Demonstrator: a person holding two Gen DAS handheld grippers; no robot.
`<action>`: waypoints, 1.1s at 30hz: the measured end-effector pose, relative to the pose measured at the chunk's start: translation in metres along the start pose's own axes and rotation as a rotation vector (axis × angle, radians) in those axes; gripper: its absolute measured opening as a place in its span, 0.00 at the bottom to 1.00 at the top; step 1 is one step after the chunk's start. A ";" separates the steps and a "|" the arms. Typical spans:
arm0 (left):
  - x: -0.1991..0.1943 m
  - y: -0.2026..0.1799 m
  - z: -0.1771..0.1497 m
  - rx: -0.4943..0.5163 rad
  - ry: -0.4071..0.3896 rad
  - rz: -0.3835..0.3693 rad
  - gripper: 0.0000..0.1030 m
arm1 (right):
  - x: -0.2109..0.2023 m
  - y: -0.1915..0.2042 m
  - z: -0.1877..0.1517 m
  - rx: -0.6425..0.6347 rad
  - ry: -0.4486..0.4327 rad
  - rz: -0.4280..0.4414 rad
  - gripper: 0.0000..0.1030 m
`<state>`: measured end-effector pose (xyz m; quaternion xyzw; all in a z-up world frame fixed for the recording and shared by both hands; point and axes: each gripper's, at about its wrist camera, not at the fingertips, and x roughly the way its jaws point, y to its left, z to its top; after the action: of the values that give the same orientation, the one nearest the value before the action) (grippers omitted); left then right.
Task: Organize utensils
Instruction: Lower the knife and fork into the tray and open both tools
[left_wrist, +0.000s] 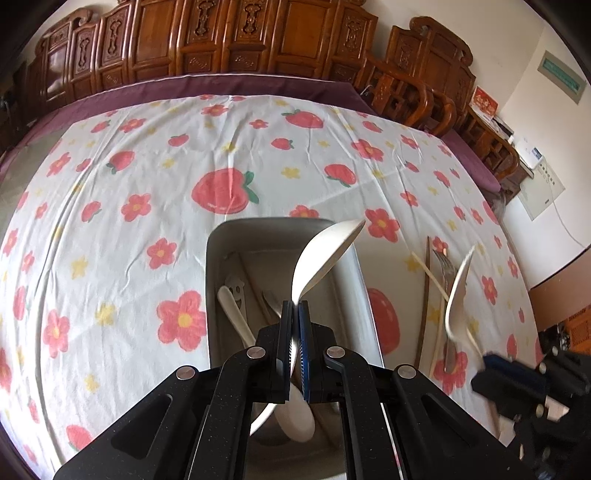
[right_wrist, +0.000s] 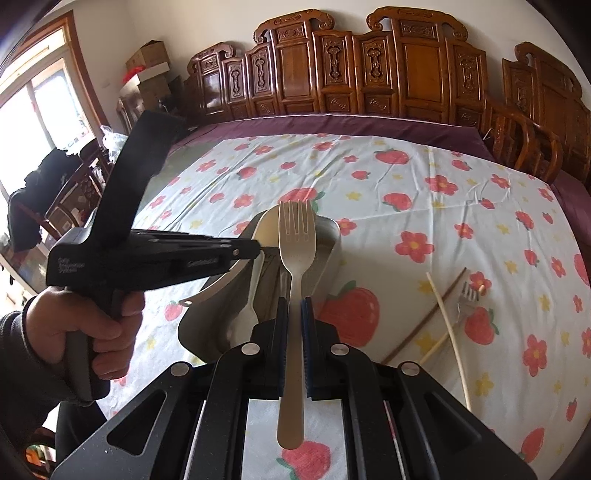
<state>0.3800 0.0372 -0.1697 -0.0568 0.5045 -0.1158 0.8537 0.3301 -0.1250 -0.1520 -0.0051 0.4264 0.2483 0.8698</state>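
Cloth (left_wrist: 110, 229) printed with strawberries and red flowers covers the table, with a maroon border past its far edge and carved wooden chairs (right_wrist: 369, 62) along the wall behind. Nearest in the left wrist view, the left gripper (left_wrist: 294, 306) is pressed together on the handle of a white spoon (left_wrist: 325, 251), its bowl raised over a grey tray (left_wrist: 218, 258). Inside the tray lie a white utensil, a metal one and a few more, partly hidden by the jaws. The right gripper (right_wrist: 294, 306) pinches a beige fork (right_wrist: 295, 236) by its handle, tines up, just right of the tray. A hand (right_wrist: 88, 325) grips the left tool's handle. Right of the tray, on bare cloth, lie a metal fork (left_wrist: 445, 273), a dark chopstick (right_wrist: 424, 321) and pale chopsticks (right_wrist: 448, 328), crossing one another. Beyond the tray the cloth runs open to the far edge. A window (right_wrist: 33, 122) lights the left side of the room.
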 end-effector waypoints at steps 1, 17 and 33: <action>0.001 0.001 0.002 -0.004 0.000 -0.004 0.03 | 0.001 0.000 0.000 0.000 0.001 0.001 0.08; -0.022 0.023 0.005 -0.009 -0.039 0.031 0.11 | 0.023 0.004 0.001 0.029 0.023 0.014 0.08; -0.076 0.055 -0.028 0.058 -0.091 0.132 0.13 | 0.096 0.027 0.015 0.109 0.099 0.087 0.09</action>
<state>0.3277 0.1101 -0.1307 -0.0036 0.4641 -0.0711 0.8829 0.3789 -0.0572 -0.2090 0.0485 0.4814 0.2616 0.8351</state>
